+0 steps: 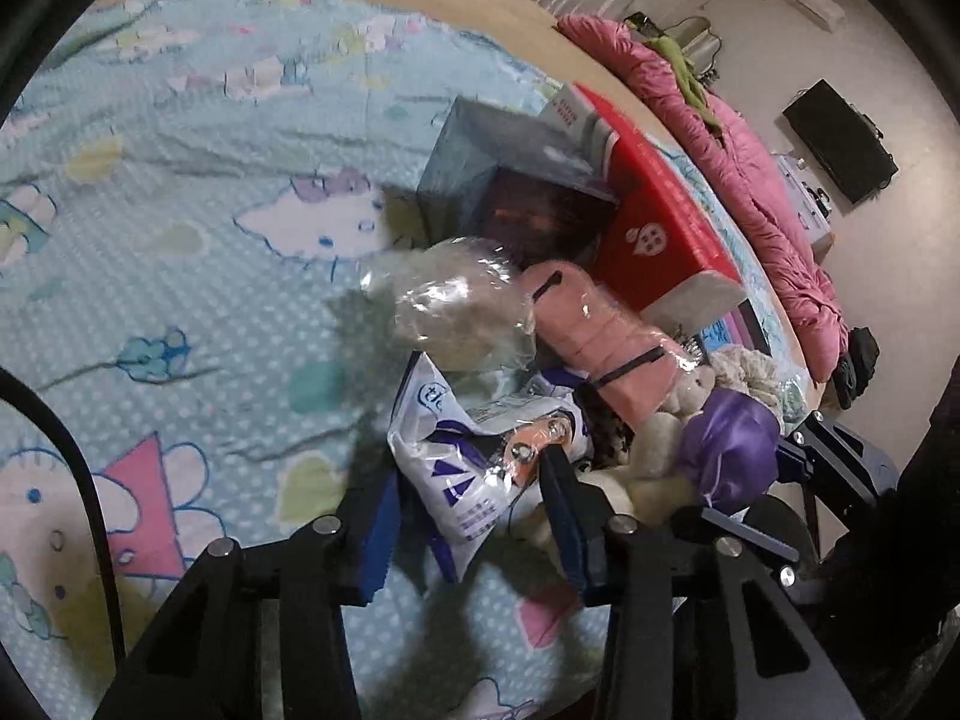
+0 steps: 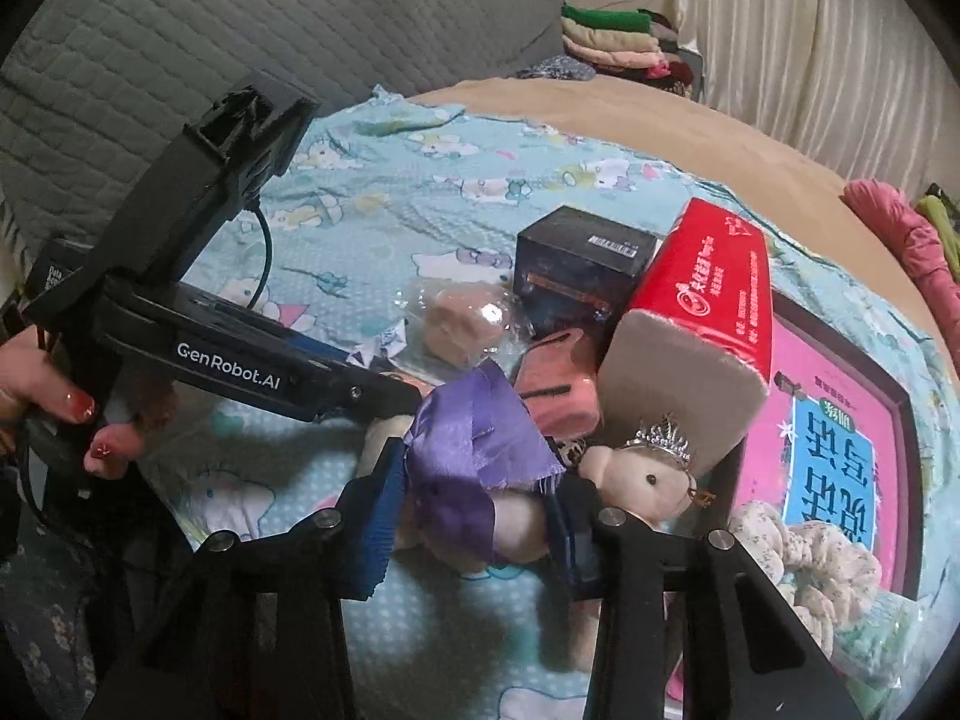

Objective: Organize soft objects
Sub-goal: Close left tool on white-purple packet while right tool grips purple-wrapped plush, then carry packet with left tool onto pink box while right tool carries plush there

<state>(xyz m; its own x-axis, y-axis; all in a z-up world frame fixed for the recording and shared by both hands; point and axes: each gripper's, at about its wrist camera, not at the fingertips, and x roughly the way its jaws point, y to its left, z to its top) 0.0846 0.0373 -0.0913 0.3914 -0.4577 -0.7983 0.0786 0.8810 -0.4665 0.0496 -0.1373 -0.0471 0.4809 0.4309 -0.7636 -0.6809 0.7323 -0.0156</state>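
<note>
A pile of soft things lies on a Hello Kitty sheet. My left gripper (image 1: pixel 471 516) is around a white and blue plastic packet (image 1: pixel 462 474), its fingers touching both sides. Beyond it lie a beige plush in clear wrap (image 1: pixel 450 306) and a pink wrapped plush (image 1: pixel 600 336). My right gripper (image 2: pixel 474 516) is closed on a cream teddy bear (image 2: pixel 642 480) with a silver crown, gripping its body in the purple satin dress (image 2: pixel 474 438). The bear's purple dress also shows in the left wrist view (image 1: pixel 732 450). The left gripper's body (image 2: pixel 258 360) crosses the right wrist view.
A dark box (image 2: pixel 576 276), a red tissue pack (image 2: pixel 702 312) and a pink book (image 2: pixel 840 438) lie beside the pile. A floral scrunchie (image 2: pixel 804 558) lies on the book's edge. A pink quilt (image 1: pixel 750 180) lines the bed's far edge. Folded clothes (image 2: pixel 612 42) are stacked behind.
</note>
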